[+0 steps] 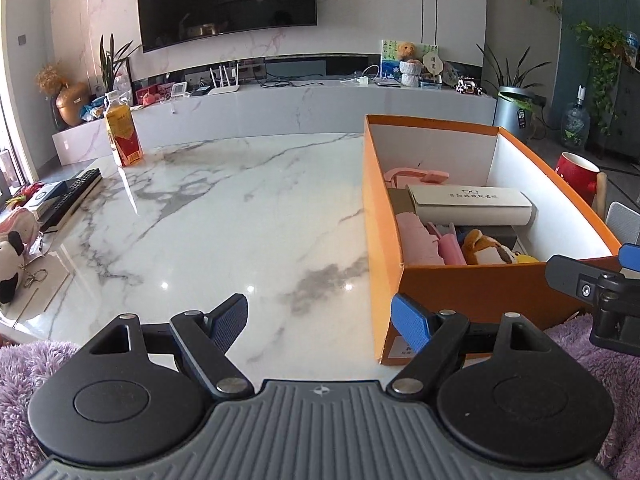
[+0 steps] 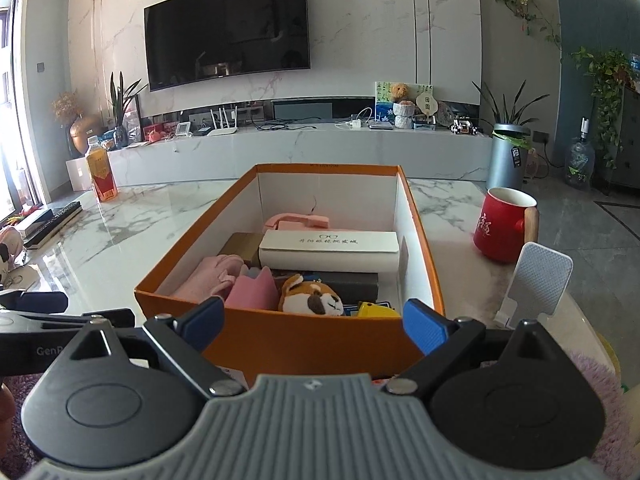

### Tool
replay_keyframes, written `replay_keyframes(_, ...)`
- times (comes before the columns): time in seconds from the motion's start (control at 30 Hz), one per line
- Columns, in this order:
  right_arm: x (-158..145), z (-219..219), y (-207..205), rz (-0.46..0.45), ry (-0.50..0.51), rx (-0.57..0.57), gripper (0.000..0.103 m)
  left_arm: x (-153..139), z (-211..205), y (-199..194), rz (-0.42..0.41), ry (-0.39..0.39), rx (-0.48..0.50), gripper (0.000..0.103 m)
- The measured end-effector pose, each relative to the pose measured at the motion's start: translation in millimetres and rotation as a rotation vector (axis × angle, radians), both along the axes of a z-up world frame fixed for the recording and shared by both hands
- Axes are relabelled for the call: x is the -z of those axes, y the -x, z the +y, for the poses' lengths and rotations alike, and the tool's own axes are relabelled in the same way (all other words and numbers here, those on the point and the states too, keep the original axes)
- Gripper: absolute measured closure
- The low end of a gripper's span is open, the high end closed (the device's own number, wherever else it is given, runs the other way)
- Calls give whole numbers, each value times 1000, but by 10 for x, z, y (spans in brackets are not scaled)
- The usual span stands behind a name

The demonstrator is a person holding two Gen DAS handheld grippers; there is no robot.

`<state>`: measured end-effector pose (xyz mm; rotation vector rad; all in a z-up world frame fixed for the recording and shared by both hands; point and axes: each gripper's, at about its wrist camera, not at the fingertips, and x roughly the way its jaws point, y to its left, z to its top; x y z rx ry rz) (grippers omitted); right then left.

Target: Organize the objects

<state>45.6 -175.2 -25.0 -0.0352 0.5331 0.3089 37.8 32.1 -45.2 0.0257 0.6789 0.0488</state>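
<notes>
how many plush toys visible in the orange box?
1: a brown-and-white plush dog at the near end of the orange box, right of the pink items. Others could be buried beneath.

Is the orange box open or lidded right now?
Open: the orange box has no lid on it, and the glasses case and plush toy inside show.

Left gripper (image 1: 320,322) agape, empty; right gripper (image 2: 314,324) likewise.

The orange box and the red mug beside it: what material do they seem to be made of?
The orange box looks like matte cardboard: thin folded walls, white inside, no shine. The red mug looks like glazed ceramic, judging by its thick white rim and smooth surface; its handle looks like pale wood, though this is less certain.
</notes>
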Motion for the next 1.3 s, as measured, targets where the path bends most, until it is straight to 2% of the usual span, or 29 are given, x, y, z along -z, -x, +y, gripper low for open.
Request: replay_keyframes(1.3,35,-17,89,-9,-6,-21,7,-93,-31,91,-3,-17,-3,10)
